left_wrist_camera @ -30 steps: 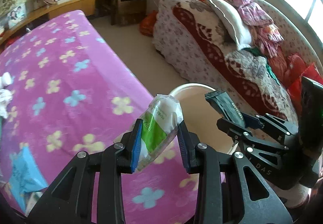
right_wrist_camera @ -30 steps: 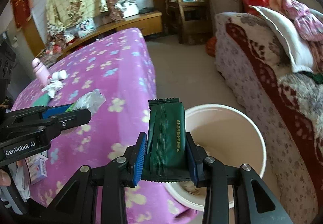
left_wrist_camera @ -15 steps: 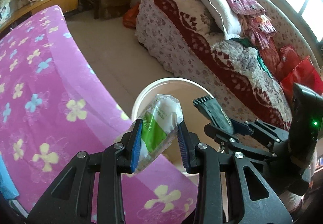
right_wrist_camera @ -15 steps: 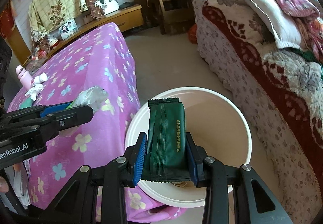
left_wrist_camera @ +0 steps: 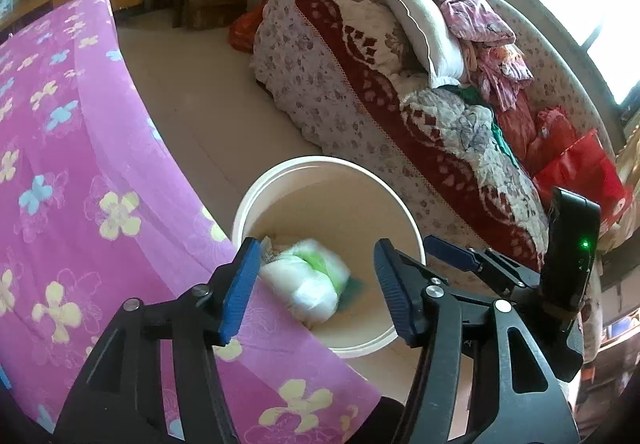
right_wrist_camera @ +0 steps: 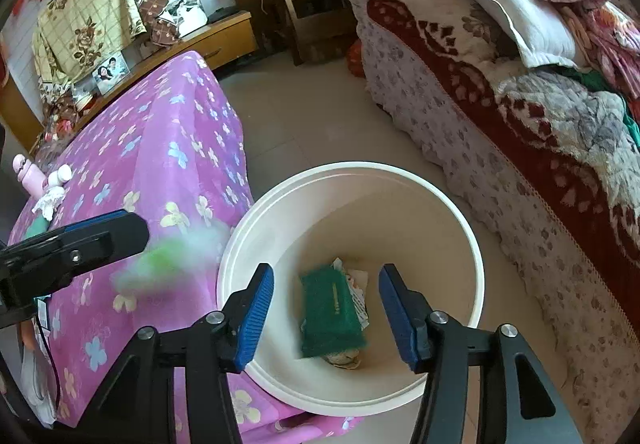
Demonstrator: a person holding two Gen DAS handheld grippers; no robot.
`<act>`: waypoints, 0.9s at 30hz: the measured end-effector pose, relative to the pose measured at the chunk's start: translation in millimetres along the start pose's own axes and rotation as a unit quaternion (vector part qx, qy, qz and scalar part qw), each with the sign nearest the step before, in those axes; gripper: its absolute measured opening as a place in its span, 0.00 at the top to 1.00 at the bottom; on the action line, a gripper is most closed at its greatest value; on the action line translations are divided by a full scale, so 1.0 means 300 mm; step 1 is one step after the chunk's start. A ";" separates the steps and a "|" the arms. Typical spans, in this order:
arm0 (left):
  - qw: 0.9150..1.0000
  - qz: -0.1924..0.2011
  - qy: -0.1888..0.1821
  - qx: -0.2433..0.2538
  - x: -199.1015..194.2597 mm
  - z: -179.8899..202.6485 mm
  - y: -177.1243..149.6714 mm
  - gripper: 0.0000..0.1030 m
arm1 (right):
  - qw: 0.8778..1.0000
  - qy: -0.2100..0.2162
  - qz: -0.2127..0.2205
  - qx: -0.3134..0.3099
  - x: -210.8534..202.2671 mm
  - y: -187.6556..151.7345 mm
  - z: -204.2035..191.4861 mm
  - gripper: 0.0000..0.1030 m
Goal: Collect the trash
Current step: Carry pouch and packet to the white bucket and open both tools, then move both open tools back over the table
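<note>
A white bucket (left_wrist_camera: 256,195) (right_wrist_camera: 472,244) stands on the floor beside the pink table. My left gripper (left_wrist_camera: 314,284) hovers over its near rim, jaws opening, and a white-and-green wrapper (left_wrist_camera: 312,280) drops blurred between the pads without touching them; the right wrist view shows the wrapper (right_wrist_camera: 168,260) as a green-white smear beside the left gripper's finger (right_wrist_camera: 100,236). My right gripper (right_wrist_camera: 326,312) is above the bucket, jaws opening, and a dark green packet (right_wrist_camera: 330,314) falls free among other scraps inside. The right gripper's fingers (left_wrist_camera: 452,250) show at the right of the left wrist view.
The table with a pink flowered cloth (left_wrist_camera: 60,163) (right_wrist_camera: 160,147) touches the bucket's left side. A sofa (left_wrist_camera: 400,103) piled with blankets and a pillow runs along the right. A pink bottle (right_wrist_camera: 28,173) and crumpled tissue (right_wrist_camera: 48,199) lie at the table's far end.
Both grippers moved over the bucket, then spread their jaws. The white-and-green wrapper and the dark green packet left the pads and are falling into the bucket.
</note>
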State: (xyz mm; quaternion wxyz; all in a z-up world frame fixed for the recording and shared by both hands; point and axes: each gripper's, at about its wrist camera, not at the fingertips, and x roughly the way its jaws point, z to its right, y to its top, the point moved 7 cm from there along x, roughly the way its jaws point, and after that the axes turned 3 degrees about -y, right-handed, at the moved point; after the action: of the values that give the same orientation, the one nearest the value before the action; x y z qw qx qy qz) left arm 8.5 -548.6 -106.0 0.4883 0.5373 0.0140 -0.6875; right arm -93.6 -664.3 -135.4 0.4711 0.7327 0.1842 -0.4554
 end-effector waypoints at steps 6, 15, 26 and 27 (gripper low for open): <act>1.000 0.009 0.021 0.005 -0.039 -0.028 -0.012 0.44 | 1.000 0.006 -0.004 -0.005 0.002 -0.006 -0.025 0.41; 0.996 0.029 0.079 0.002 -0.130 -0.127 -0.041 0.44 | 0.999 0.014 0.000 -0.033 -0.009 -0.009 -0.131 0.41; 0.986 0.065 0.152 -0.020 -0.301 -0.284 -0.090 0.44 | 0.997 0.037 0.007 -0.072 -0.044 0.000 -0.324 0.41; 0.985 0.067 0.157 -0.025 -0.318 -0.301 -0.096 0.44 | 0.996 0.041 0.007 -0.077 -0.047 0.000 -0.351 0.41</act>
State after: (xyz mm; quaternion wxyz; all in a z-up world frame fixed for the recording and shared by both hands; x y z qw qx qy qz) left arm 49.0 -421.7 -86.9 0.5383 0.6261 0.0713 -0.5596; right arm -49.0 -571.7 -108.7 0.5216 0.7134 0.2324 -0.4062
